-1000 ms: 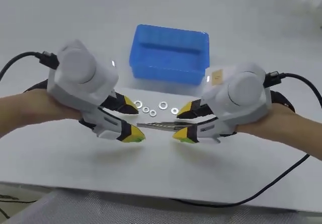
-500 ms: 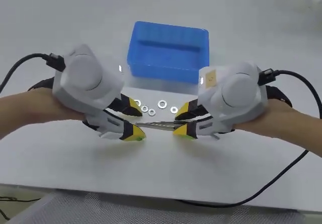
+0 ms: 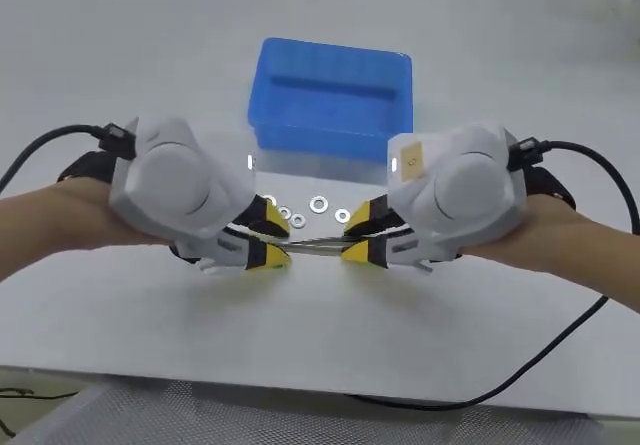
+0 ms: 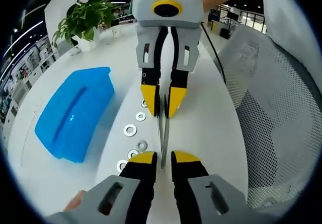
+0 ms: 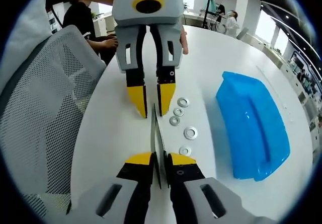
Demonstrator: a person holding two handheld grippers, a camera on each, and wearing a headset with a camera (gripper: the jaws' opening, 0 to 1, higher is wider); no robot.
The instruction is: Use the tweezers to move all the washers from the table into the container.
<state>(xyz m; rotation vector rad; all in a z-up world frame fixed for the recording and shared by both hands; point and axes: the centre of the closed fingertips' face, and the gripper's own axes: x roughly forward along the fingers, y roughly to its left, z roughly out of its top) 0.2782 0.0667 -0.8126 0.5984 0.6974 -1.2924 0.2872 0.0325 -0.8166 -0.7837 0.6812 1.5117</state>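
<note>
The tweezers (image 3: 315, 244) are strung straight between the two grippers, so their long axis runs jaw to jaw across the counter (image 3: 320, 335). The right gripper (image 3: 362, 232) has its jaws pinched down on one end. The left gripper (image 3: 268, 230) has its jaws narrowed to a slit around the other end, but honestly I can't tell if it's really clamping or just framing it.

The washers (image 3: 319, 203) sit in a loose row just past the tweezers, roughly parallel to them, on the side toward the blue container (image 3: 330, 95). Neither gripper is clearly nearer them. My guess is whichever one ends up with the tweezers has to swing the tips sideways toward that row.
</note>
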